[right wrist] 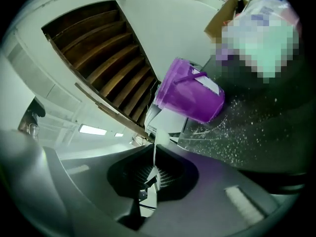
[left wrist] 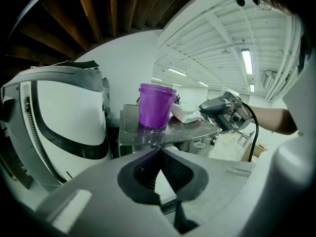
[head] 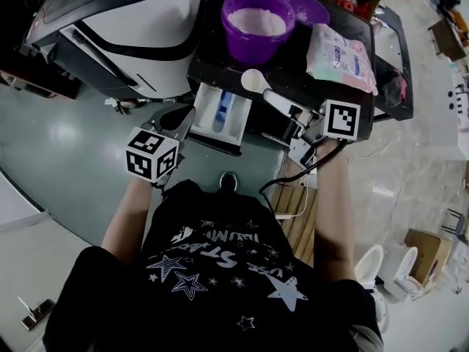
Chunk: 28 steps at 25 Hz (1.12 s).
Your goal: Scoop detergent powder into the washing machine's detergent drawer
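The white scoop (head: 255, 81) hangs over the black table's front edge, just right of the open white detergent drawer (head: 220, 116). My right gripper (head: 282, 107) is shut on its thin handle; in the right gripper view the scoop (right wrist: 159, 138) stands edge-on beyond the right gripper (right wrist: 154, 154). The purple tub (head: 258, 22) of white powder stands behind it, and shows as the purple tub (right wrist: 190, 95) and purple tub (left wrist: 155, 105) in the gripper views. My left gripper (head: 178, 117) is at the drawer's left side, and the left gripper (left wrist: 159, 151) has its jaws shut with nothing visible between them.
The washing machine (head: 124, 20) fills the upper left. On the black table (head: 212, 64) lie a purple lid (head: 308, 7) and a detergent bag (head: 338, 56), with spilled powder (right wrist: 232, 132) around the tub. A slatted wooden stand (head: 297, 211) is below my right arm.
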Available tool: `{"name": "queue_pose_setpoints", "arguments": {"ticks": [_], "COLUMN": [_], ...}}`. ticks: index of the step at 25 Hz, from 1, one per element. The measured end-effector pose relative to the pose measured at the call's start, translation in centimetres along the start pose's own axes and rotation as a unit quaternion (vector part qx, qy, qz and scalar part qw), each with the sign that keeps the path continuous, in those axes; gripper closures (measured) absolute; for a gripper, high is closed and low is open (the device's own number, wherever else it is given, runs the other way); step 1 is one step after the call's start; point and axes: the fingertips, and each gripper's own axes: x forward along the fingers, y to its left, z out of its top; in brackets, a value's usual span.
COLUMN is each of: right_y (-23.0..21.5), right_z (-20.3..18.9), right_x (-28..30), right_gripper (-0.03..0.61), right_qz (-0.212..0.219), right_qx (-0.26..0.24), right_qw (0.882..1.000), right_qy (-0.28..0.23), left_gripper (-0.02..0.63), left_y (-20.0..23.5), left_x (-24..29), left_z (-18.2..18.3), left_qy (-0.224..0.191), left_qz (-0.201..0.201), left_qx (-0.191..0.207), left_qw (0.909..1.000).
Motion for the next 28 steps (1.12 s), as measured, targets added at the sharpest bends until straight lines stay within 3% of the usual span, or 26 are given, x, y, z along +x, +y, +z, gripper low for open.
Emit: {"name": "queue_pose_setpoints", "arguments": {"ticks": [5, 13, 20, 28], "right_y": [-1.6, -5.7, -8.2, -9.5], "right_z": [-3.5, -7.8, -9.0, -8.3], "right_x": [0.6, 0.5, 0.2, 0.3], "right_gripper": [0.541, 0.541, 0.541, 0.541], "right_qz": [-0.019, -0.111, -0.215, -0.293], "right_qx": [0.019, 0.031, -0.086, -0.205], "right_qw": [1.0, 0.993, 0.973, 0.934], "right_qy": [0.007, -0.012, 0.007, 0.026], "left_gripper": [0.614, 0.614, 0.614, 0.614], "left_y": [0.4, 1.1, 0.6, 0.5], "left_x": [-0.4, -1.4, -2.6, -3.2], "left_z": [-1.6, -4.0, -4.9, -4.6], "left_qy": [0.013, 0.036, 0.044, 0.034], "left_qz": [-0.01, -0.038, -0.05, -0.046], "left_qx": [-0.004, -0.01, -0.007, -0.003], "left_qw": [0.9999, 0.9986, 0.9978, 0.9983]}}
